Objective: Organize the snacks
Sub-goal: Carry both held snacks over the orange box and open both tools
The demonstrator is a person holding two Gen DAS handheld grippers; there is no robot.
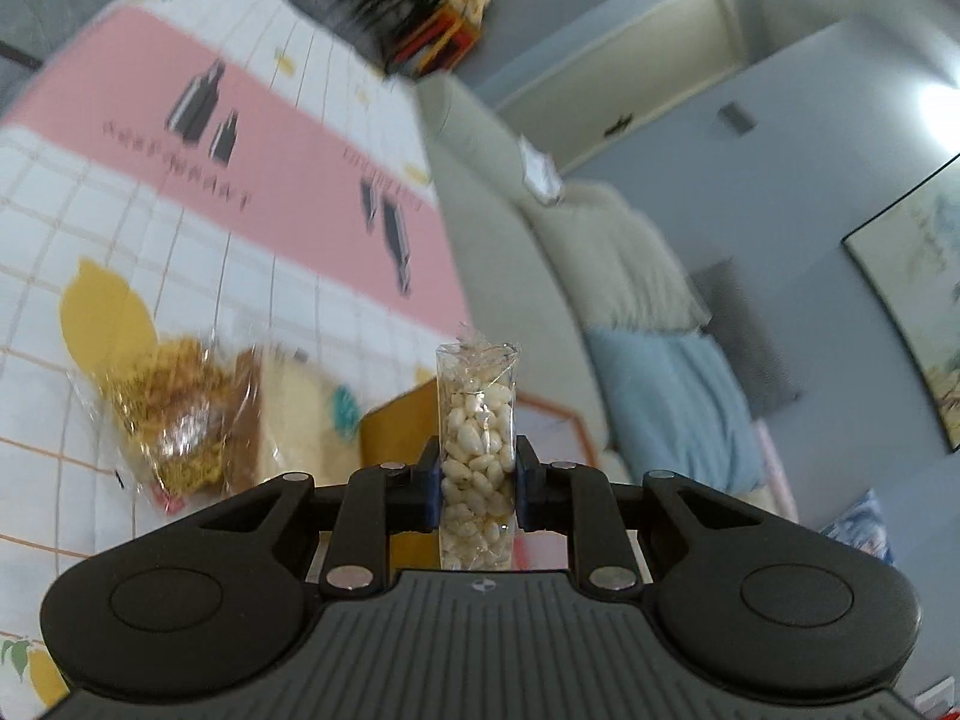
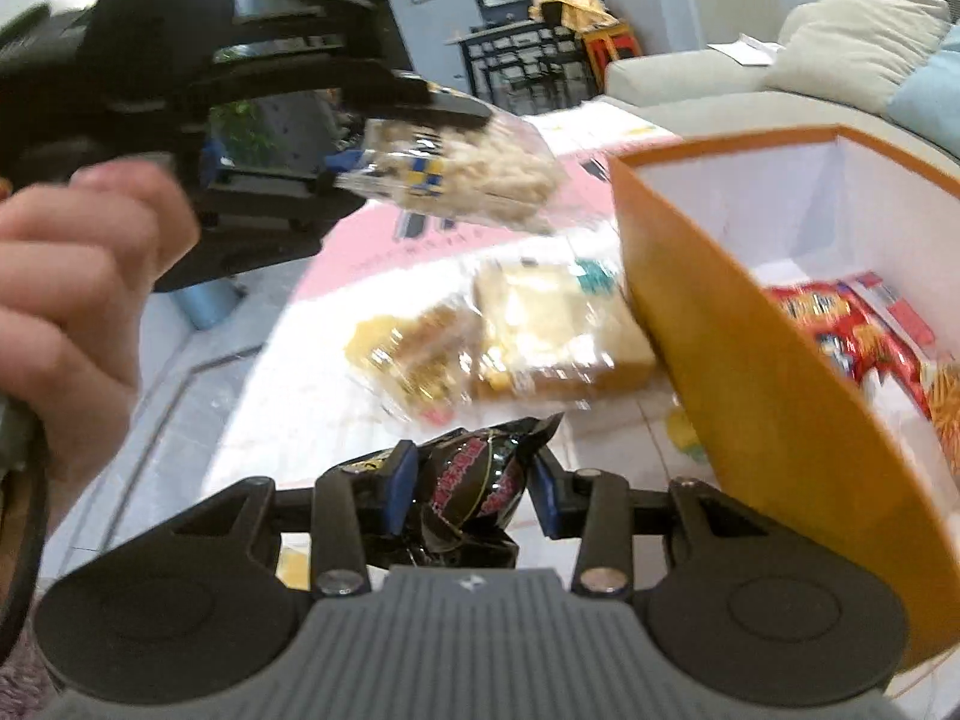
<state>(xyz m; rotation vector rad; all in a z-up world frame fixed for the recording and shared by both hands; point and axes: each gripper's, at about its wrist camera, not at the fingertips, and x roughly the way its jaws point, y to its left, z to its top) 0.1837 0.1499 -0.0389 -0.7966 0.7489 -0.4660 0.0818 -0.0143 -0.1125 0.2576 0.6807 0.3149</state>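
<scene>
Claws gripping snacks, black wrapper (image 2: 471, 489) lettering blurred, unreadable

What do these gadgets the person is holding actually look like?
Each gripper is black plastic: two rounded lobes, a ribbed grey centre plate, silver rivets on the linkage bars, and blue pads on its fingers. A bare hand holds the left gripper; no sleeve is visible.

The left gripper (image 1: 478, 483) is raised and tilted, its blue-padded fingers (image 1: 427, 489) clamped on a clear bag of pale kernels (image 1: 478, 450). The right gripper (image 2: 471, 489) pinches a black wrapper (image 2: 474, 480). A bare hand (image 2: 72, 300) grips the left gripper's handle.
</scene>
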